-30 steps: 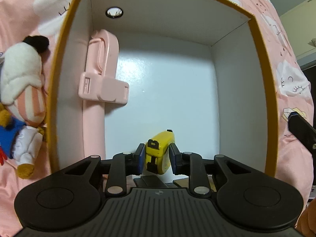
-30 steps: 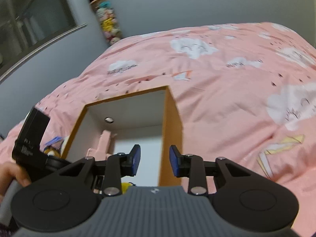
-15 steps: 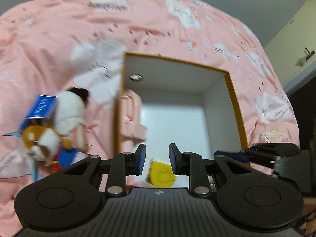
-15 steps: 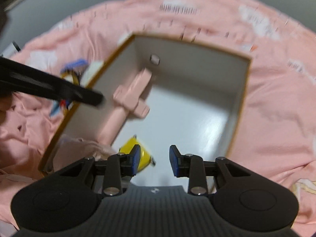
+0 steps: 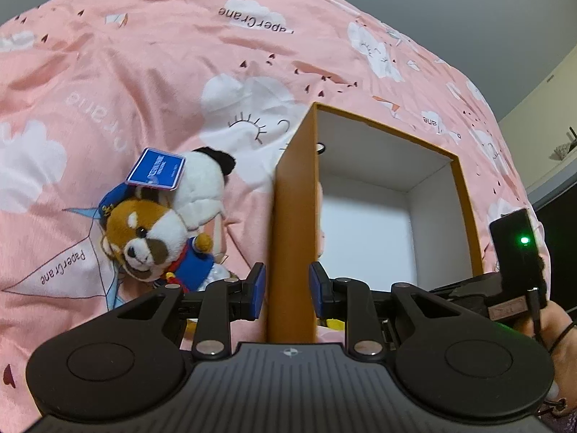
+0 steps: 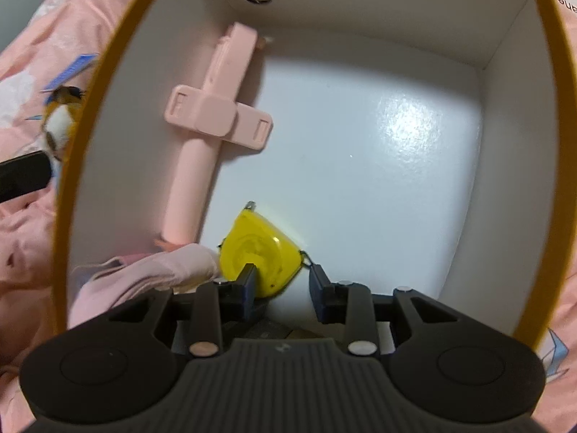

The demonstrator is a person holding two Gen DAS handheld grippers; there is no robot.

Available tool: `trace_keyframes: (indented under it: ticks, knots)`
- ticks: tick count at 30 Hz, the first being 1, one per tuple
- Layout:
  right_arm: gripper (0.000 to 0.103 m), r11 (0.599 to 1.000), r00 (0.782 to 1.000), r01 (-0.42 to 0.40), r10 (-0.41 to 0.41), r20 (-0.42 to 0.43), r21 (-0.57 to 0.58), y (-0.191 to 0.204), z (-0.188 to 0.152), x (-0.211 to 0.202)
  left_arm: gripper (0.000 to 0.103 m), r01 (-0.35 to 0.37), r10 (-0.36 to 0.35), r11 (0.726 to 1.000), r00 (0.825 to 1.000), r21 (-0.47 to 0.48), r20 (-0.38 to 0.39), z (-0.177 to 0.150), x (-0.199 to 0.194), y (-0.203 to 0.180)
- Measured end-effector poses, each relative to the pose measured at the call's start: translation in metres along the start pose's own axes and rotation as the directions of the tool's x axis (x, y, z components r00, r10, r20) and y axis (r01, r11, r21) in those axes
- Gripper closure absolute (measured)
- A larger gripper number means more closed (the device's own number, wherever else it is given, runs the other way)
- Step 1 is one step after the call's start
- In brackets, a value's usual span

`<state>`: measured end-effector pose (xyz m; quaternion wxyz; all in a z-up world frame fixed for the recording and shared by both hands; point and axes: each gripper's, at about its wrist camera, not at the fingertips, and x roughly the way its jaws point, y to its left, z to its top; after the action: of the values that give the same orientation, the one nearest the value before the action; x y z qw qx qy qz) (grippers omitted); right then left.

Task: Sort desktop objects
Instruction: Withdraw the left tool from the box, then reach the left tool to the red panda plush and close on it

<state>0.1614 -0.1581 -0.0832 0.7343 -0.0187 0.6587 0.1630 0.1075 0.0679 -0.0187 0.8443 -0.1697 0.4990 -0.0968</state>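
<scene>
An orange box (image 5: pixel 292 216) with a white inside stands on the pink bedcover; its rim also shows in the right wrist view (image 6: pixel 555 144). Inside lie a yellow tape measure (image 6: pixel 261 252), a pink tool (image 6: pixel 212 108) along the left wall and pink cloth (image 6: pixel 151 274). My left gripper (image 5: pixel 287 294) is open and empty, its fingers on either side of the box's left wall. My right gripper (image 6: pixel 281 290) is open and empty, low inside the box, just in front of the tape measure. A red-panda plush (image 5: pixel 151 238) and a white plush (image 5: pixel 202 187) lie left of the box.
A blue tag (image 5: pixel 157 169) sits on the plush toys. The right gripper's body with a green light (image 5: pixel 515 252) and a hand show at the right of the left wrist view. The pink bedcover (image 5: pixel 144 72) surrounds the box.
My left gripper let go of the tape measure, left it in the box and pulled back to the box's left wall. My right gripper moved down into the box over the tape measure.
</scene>
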Motion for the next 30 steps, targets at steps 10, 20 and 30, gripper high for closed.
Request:
trace_keyframes:
  ticks: [10, 20, 30]
  knots:
    - [0.073, 0.999, 0.998, -0.033, 0.031, 0.051, 0.039, 0.004, 0.015, 0.002, 0.074, 0.013, -0.014, 0.999, 1.000, -0.041, -0.022, -0.001, 0.010, 0.017]
    - [0.064, 0.989, 0.996, -0.089, 0.087, 0.026, 0.121, -0.003, -0.003, -0.005, 0.074, 0.020, -0.021, 0.998, 0.999, -0.060, -0.030, -0.001, 0.012, 0.023]
    - [0.069, 0.952, 0.985, -0.171, 0.159, 0.064, 0.255, -0.005, -0.005, 0.009, 0.074, 0.008, -0.010, 0.997, 1.000, -0.076, -0.025, -0.002, 0.010, 0.027]
